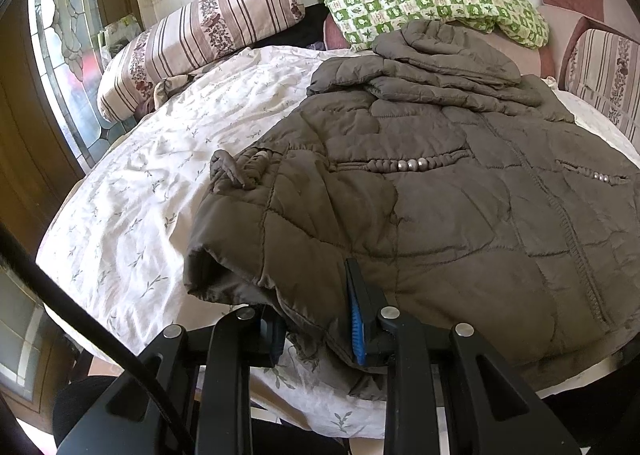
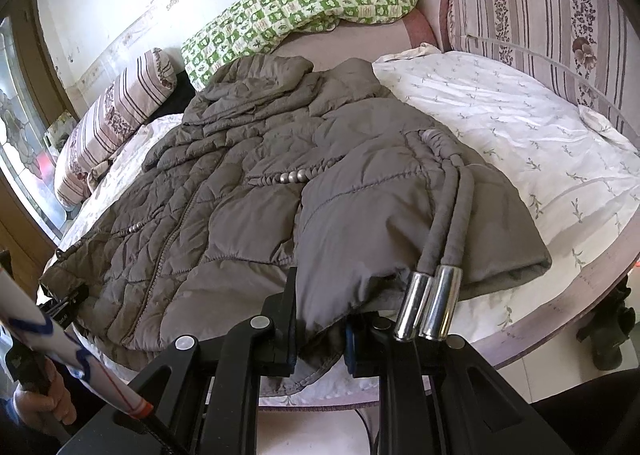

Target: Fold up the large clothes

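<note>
While our left gripper [image 1: 320,331] and right gripper [image 2: 320,339] each pinch the hem of the quilted jacket [image 1: 440,195] lying on the bed [image 1: 140,195], slick padding could slip free, and the metal-tipped cords [image 2: 428,303] may snag.

A bed [image 1: 132,191] carries a quilted jacket [image 1: 440,195] and pillows.

home bedroom | bed [image 1: 132,191] with floral sheet | striped bolster [image 1: 200,39] | green pillow [image 2: 296,11]
</note>
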The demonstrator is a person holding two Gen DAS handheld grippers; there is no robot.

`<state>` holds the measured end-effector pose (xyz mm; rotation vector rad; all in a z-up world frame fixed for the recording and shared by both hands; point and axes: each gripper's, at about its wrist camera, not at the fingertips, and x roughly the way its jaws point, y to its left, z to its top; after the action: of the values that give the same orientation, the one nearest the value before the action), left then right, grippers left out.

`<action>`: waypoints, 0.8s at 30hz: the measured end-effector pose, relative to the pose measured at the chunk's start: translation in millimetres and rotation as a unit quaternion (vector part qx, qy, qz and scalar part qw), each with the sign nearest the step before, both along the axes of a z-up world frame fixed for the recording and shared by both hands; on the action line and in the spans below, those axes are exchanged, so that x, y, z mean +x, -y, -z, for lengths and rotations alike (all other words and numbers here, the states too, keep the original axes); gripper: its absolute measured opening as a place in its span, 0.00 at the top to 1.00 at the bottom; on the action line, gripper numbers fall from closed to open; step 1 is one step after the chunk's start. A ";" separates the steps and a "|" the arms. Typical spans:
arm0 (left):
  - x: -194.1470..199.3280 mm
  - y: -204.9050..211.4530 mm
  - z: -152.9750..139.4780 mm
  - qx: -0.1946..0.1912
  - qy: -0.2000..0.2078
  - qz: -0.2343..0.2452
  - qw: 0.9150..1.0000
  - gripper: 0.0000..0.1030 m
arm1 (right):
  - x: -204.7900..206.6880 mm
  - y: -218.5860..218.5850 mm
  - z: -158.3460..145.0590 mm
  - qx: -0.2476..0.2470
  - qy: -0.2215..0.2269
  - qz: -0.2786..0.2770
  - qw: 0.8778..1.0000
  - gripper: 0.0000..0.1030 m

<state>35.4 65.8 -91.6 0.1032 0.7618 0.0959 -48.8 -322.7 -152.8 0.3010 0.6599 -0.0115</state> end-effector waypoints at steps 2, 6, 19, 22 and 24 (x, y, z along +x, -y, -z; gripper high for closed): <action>-0.7 0.8 -2.0 -0.001 0.002 0.000 1.000 0.77 | -1.5 1.4 -2.6 0.001 0.004 0.000 1.000 0.83; -4.3 4.0 -7.0 0.002 0.010 0.004 1.000 0.78 | -2.5 3.7 -6.2 -0.001 0.008 0.004 1.000 0.83; -8.2 9.0 -19.5 0.001 0.023 0.011 1.000 0.78 | -6.6 9.2 -17.9 0.003 0.020 0.009 1.000 0.83; -8.2 9.5 -26.8 -0.005 0.027 0.012 1.000 0.78 | -7.1 10.2 -23.0 0.006 0.024 0.008 1.000 0.83; -7.8 9.7 -34.0 -0.008 0.033 0.014 0.999 0.78 | -7.3 10.7 -27.9 0.007 0.029 0.007 1.000 0.83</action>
<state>27.6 56.1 -57.6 0.0949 0.6953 0.0670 -56.1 -333.4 -124.9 0.3179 0.6004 -0.0108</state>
